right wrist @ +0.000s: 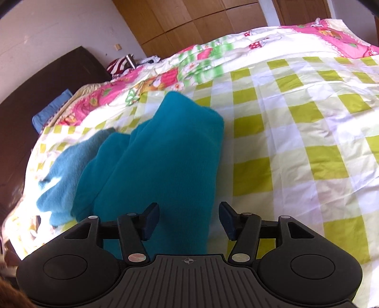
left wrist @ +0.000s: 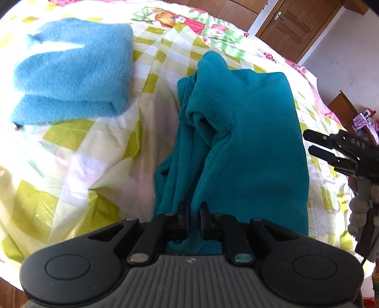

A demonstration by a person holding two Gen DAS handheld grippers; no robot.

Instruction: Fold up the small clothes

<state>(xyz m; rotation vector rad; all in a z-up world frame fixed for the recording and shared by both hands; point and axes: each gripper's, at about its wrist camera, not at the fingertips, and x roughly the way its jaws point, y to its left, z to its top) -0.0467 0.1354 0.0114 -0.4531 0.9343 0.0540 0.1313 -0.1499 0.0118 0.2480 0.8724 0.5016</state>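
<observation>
A teal fleece garment (left wrist: 248, 142) lies bunched lengthwise on the bed, with folds along its left side. My left gripper (left wrist: 194, 218) is shut on its near edge, and fabric is pinched between the pads. My right gripper (left wrist: 317, 144) shows at the right edge of the left wrist view, just off the garment's right side. In the right wrist view the same teal garment (right wrist: 161, 154) runs away from my right gripper (right wrist: 189, 220), which is open. Fabric lies between its fingers, but the pads are clear of it. A folded light blue fuzzy garment (left wrist: 71, 71) (right wrist: 61, 180) rests to the left.
A green and white chequered quilt (left wrist: 94, 147) (right wrist: 296, 142) with a pink patterned border covers the bed. Behind it stand a wooden door (left wrist: 296, 26), a wooden wardrobe (right wrist: 189, 19) and a dark headboard (right wrist: 47, 85). Clutter sits beyond the bed's right edge (left wrist: 362, 118).
</observation>
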